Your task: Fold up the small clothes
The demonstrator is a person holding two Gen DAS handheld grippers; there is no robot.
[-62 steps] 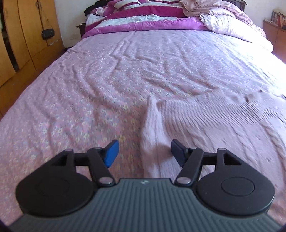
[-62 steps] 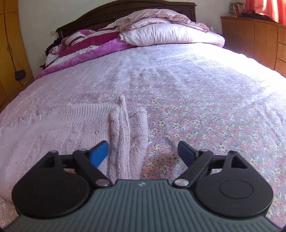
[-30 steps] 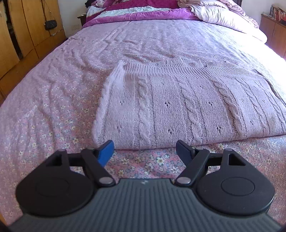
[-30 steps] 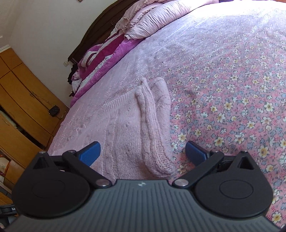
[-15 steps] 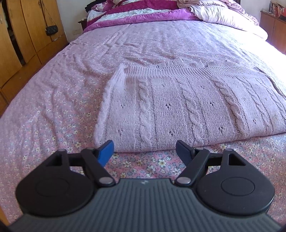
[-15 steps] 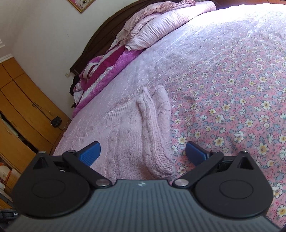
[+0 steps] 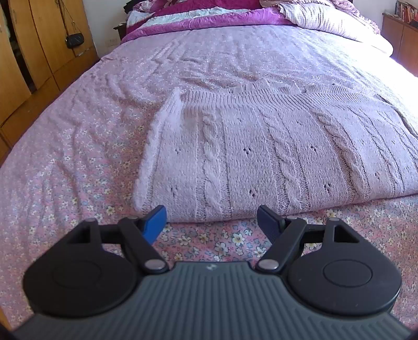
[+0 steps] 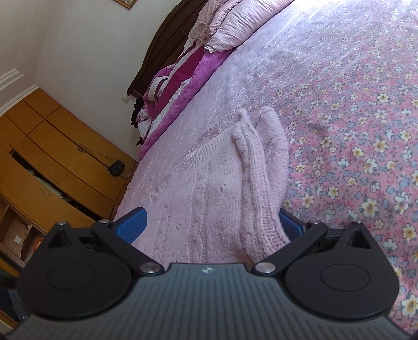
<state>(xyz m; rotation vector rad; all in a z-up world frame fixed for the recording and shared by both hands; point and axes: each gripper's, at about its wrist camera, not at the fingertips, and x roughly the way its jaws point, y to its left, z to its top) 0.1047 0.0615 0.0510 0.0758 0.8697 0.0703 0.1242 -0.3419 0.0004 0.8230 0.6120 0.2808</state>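
Observation:
A pale pink cable-knit sweater (image 7: 261, 151) lies flat on the floral bedspread (image 7: 78, 162), its near folded edge just beyond my left gripper (image 7: 211, 221). The left gripper is open and empty, fingers apart just short of that edge. In the right wrist view the sweater (image 8: 203, 198) shows with a folded sleeve (image 8: 261, 183) along its right side. My right gripper (image 8: 211, 222) is open, rolled to one side, with the sleeve's near end and the sweater between its fingers; its right finger is partly hidden behind the sleeve.
Folded magenta and pink quilts and pillows (image 7: 235, 13) are piled at the head of the bed. Wooden wardrobes (image 7: 39, 52) stand along the left side, also in the right wrist view (image 8: 52, 162). A wooden cabinet (image 7: 402, 36) stands at the far right.
Both grippers have drawn back from the sweater's far corners to its near edge. The right gripper has rolled and moved forward, so the sleeve end now sits between its fingers. Both stayed open.

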